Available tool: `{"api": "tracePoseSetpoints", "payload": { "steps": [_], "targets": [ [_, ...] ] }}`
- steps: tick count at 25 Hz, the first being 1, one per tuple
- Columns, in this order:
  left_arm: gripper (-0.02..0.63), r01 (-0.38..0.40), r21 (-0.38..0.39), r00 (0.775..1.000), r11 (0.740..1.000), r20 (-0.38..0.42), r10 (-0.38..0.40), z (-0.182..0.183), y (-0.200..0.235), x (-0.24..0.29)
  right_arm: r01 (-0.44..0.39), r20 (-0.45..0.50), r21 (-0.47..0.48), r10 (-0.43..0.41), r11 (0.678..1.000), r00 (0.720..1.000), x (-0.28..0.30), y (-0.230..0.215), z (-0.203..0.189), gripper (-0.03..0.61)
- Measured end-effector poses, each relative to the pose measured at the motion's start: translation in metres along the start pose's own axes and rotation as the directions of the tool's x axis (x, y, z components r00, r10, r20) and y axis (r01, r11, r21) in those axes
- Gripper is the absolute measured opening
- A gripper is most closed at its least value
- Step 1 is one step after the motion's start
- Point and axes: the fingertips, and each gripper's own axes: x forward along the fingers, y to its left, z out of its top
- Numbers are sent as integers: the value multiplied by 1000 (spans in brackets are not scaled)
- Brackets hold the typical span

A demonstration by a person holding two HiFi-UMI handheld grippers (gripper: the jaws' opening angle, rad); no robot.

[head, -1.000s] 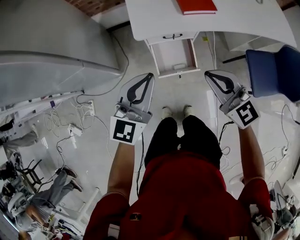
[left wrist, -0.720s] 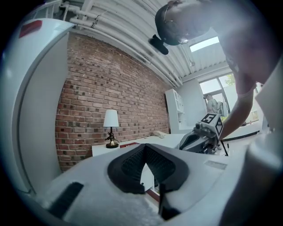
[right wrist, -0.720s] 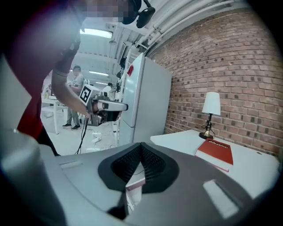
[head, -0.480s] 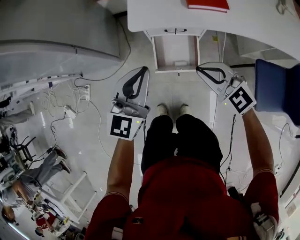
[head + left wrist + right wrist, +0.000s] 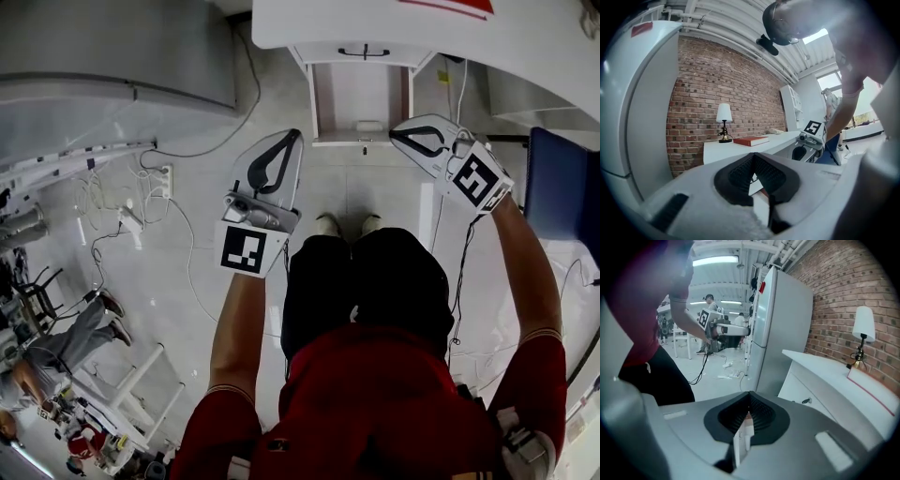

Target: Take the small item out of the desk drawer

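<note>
Lying crosswise against the front wall of the open drawer [image 5: 356, 89] under the table [image 5: 309, 23], the small item [image 5: 368, 126] is sitting just beside the right tool [image 5: 396, 131] — jaws clenched, empty — while the left tool [image 5: 296, 135], equally clenched, is hanging farther off.

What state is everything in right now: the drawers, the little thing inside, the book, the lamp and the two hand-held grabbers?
Lower white desk drawer: pulled open.
Upper white drawer with black handle: closed.
Small white item: lying at the open drawer's front end, untouched.
Red book: closed, flat on the desktop.
White-shaded table lamp: upright; lit or not, cannot tell.
Left gripper: jaws together, empty.
Right gripper: jaws together, empty.
</note>
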Motion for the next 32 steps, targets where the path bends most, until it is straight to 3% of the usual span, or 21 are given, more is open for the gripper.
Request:
{"api": "tracePoseSetpoints", "payload": {
  "steps": [13,20,27,32],
  "targets": [
    [2,68,25,998,997,-9,-68,-132,33,30,-175,-155,11,174,985,972,117,-16,-116,12],
    [2,99,42,995,994,0,-99,-178,40,44,-271,-243,52,275,961,930,155,-13,-177,12],
    [2,97,65,995,993,29,-99,-220,46,45,-350,-353,50,344,935,870,192,-4,-225,14],
    [2,94,78,994,993,56,-98,-241,53,42,-364,-392,74,363,928,845,211,1,-250,40]
  ]
}}
